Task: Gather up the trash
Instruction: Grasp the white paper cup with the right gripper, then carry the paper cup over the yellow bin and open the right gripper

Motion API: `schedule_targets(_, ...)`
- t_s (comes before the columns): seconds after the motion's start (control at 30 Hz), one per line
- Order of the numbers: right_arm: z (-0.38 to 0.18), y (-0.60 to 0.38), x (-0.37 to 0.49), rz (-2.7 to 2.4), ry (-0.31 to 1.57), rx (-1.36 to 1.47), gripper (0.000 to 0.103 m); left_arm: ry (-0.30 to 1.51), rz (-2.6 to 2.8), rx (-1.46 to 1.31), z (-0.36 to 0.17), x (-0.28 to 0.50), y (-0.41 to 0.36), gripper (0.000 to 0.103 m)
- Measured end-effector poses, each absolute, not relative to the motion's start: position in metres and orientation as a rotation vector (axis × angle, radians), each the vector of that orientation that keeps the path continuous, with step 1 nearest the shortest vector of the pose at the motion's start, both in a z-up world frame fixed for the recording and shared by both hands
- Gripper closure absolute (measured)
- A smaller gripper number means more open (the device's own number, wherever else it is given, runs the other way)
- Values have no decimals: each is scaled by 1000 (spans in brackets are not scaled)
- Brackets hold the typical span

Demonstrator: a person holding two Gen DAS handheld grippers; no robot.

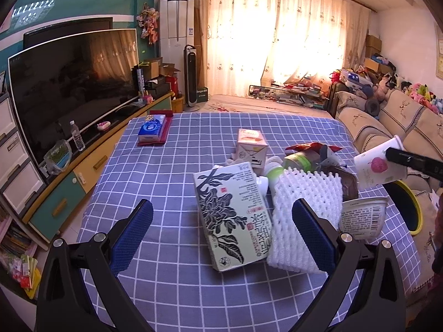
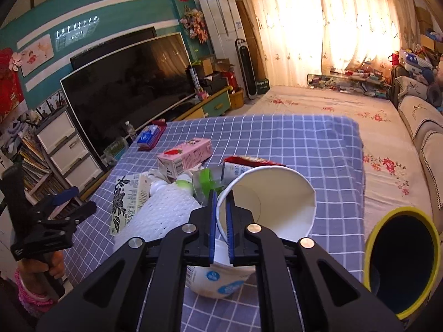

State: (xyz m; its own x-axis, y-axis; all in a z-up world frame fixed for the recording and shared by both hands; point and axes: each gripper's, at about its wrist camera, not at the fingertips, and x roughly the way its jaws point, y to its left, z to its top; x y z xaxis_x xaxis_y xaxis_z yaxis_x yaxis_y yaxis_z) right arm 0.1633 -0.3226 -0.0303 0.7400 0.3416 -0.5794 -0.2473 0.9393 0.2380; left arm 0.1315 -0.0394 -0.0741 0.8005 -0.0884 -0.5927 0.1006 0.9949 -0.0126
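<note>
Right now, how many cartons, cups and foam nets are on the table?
Cartons: 2, the tea carton and the pink carton
Cups: 2, the paper cup in the right gripper and the tub
Foam net: 1
Total: 5

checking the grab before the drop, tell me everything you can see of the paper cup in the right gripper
The paper cup is white, plain inside, with a red fruit print outside, and looks empty. The right gripper is shut on its rim, one pad inside the wall and one outside. It hangs tipped on its side above the checked tablecloth, mouth toward the camera, beside the yellow-rimmed bin.
</note>
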Motion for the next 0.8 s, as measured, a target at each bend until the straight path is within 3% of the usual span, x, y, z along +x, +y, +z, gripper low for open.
schedule_targets(0.27,-31,-427,140,-63,630,171,96,617,-178,44,-65,125,-64,4)
schedule_targets(0.7,-194,-564,203,-384,1057,243,94,645,-243,84,-69,122,-110,4)
schedule_targets(0.77,-208,-572,203,-393,1077,258,85,655,-247,93,-72,123,-115,4)
schedule_targets(0.8,-211,-573,204,-397,1084,261,73,659,-248,98,-74,124,-116,4)
